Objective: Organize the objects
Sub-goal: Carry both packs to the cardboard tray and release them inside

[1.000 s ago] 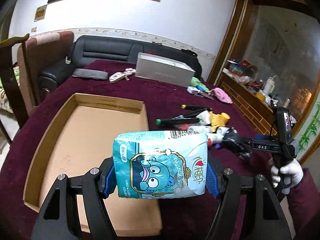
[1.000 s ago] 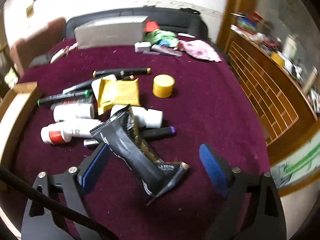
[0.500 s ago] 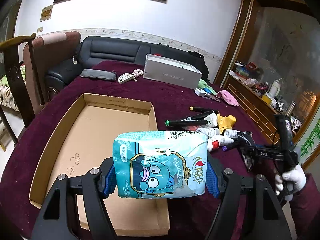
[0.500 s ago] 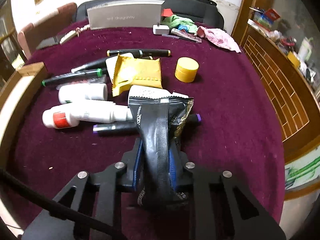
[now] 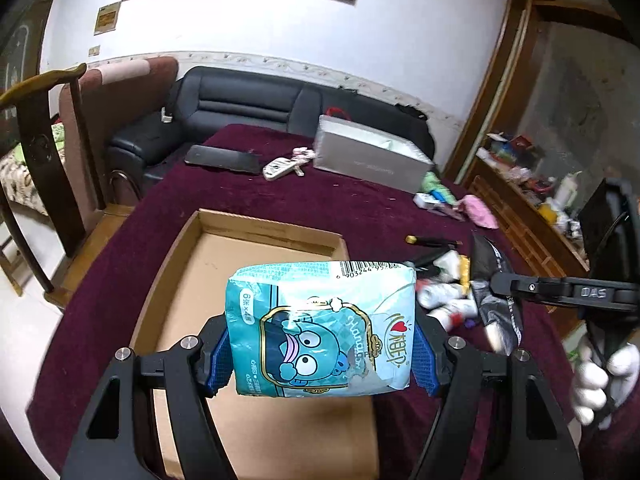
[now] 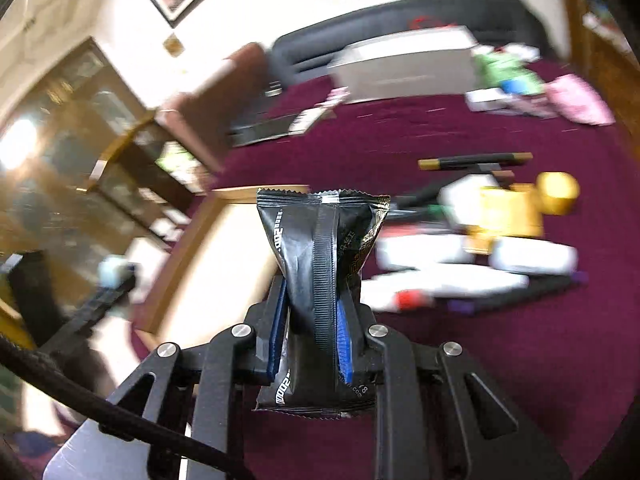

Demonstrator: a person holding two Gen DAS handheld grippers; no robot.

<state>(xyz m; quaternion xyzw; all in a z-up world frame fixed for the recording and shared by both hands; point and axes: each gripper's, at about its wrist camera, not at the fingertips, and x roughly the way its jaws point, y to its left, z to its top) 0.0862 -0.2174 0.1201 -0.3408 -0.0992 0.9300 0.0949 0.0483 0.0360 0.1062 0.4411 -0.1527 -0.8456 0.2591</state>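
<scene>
My left gripper point(image 5: 322, 350) is shut on a teal tissue pack point(image 5: 322, 326) with a blue cartoon face, held above the near part of a shallow cardboard tray point(image 5: 256, 236). My right gripper point(image 6: 312, 332) is shut on a black snack packet point(image 6: 326, 248), lifted off the maroon tablecloth point(image 6: 520, 360) and turned toward the tray point(image 6: 224, 232) at its left. In the left wrist view the right gripper point(image 5: 490, 284) shows at the right with the black packet point(image 5: 498, 304), held by a white-gloved hand point(image 5: 600, 380).
A pile of white bottles point(image 6: 448, 284), black markers point(image 6: 476, 160), a yellow packet point(image 6: 508, 216) and a yellow cap point(image 6: 558, 194) lies right of the tray. A grey box point(image 5: 372, 156), a remote point(image 5: 280, 168) and a dark case point(image 5: 222, 158) sit at the table's far side. A wooden chair point(image 5: 40, 128) stands left.
The right gripper shut on the black packet, lifted it off the table and swung left toward the tray. The left gripper moved a little back and up with the tissue pack.
</scene>
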